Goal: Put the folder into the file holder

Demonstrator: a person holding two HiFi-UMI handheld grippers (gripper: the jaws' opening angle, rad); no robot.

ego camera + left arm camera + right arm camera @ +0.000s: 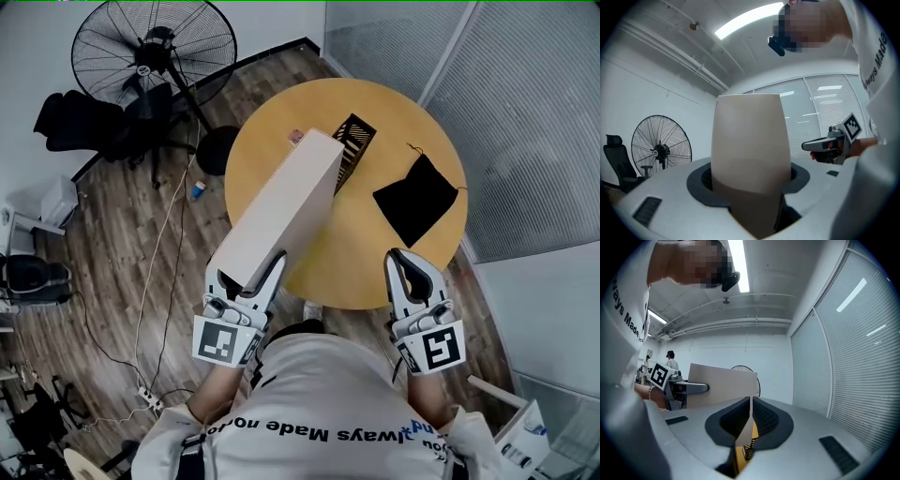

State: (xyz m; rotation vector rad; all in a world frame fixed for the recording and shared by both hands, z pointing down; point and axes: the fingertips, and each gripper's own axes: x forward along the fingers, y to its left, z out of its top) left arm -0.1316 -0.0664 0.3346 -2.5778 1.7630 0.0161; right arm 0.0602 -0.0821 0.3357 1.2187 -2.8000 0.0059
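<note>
- While the left claw clamps its near end between widely spread jaws, the pale folder lies raised and stretched away from the person, over the near-left part of the round yellow worktop.
- The folder's far end reaches the black mesh file holder, which stands on the worktop's far side; from above they overlap, and they may be touching or just apart.
- A black cloth pouch lies flat on the worktop to the right of the holder.
- The right claw hangs at the worktop's near-right edge, its jaws drawn together to a slit with nothing gripped.
- A standing fan and a black office chair stand on the wooden floor beyond, to the left.
</note>
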